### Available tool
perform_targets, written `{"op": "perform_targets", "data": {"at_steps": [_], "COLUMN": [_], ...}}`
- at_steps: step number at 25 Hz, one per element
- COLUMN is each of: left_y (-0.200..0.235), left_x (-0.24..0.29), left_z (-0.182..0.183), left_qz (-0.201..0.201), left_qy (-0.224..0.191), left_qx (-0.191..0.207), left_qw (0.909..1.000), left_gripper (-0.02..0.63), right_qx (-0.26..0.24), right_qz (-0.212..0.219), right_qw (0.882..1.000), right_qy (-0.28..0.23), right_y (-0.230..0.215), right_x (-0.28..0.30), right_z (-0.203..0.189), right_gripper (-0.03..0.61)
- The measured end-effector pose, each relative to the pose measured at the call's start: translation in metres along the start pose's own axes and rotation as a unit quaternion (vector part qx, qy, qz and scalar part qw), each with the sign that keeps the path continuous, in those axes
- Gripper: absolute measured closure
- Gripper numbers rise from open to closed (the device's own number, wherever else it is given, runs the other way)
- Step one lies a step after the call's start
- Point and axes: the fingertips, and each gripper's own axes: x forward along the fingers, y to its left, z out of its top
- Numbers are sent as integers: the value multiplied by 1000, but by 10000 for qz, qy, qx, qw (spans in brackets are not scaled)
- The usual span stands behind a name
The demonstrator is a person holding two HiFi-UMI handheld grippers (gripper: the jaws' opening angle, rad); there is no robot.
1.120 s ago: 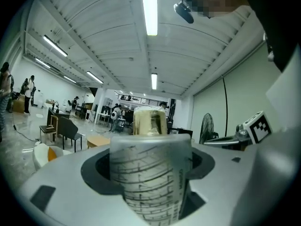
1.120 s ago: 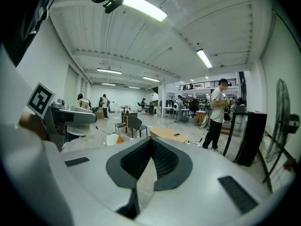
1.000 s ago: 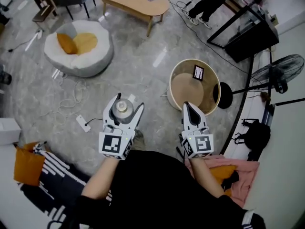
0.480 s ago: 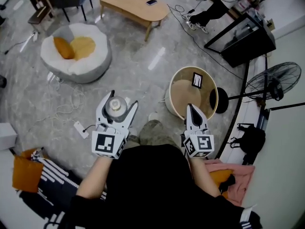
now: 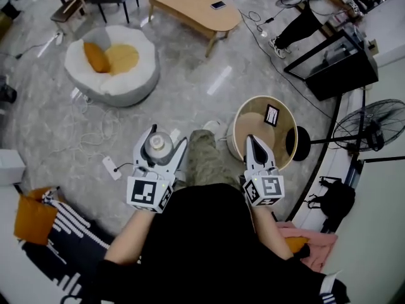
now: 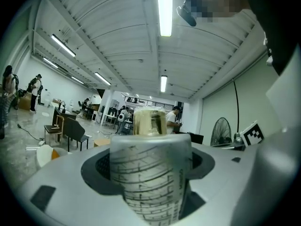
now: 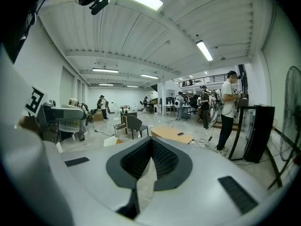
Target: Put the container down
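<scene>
Container point(image 5: 158, 144), one only, sits clamped in left tongs point(image 5: 166, 138); right tongs point(image 5: 252, 140) are pressed together, holding nothing.

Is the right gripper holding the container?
No: the right gripper is shut and empty; the container sits in the left gripper.

This is a big open lab hall. It has ceiling strip lights point(image 6: 165, 8), people point(image 7: 229, 112) standing about, loose floor cables point(image 5: 95, 126), a beanbag point(image 5: 82, 78) and a standing fan point(image 5: 373, 124).
</scene>
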Motion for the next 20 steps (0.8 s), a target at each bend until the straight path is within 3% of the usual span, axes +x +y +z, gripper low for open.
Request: {"op": "perform_targets", "data": {"at_steps": [8,14,20], "left_y": [20,-1,-39], "left_x": [98,254,401], "left_z": [0,8,23], "left_qz": [63,-274,-790], "left_qy": [133,304,398], "left_qx": [277,508,373], "left_qw": [9995,9979,9954], "left_gripper": [264,264,264], "right_qx": [301,464,523], "right_qz": [-221,-780,-1492], "right_qw": [9993,9959,9872], "right_qy": [35,1,-188], "right_y": [-84,-214,-333], "right_x": [69,121,160], "right_z": [-14,-6,11], "right_gripper": [557,557,557]}}
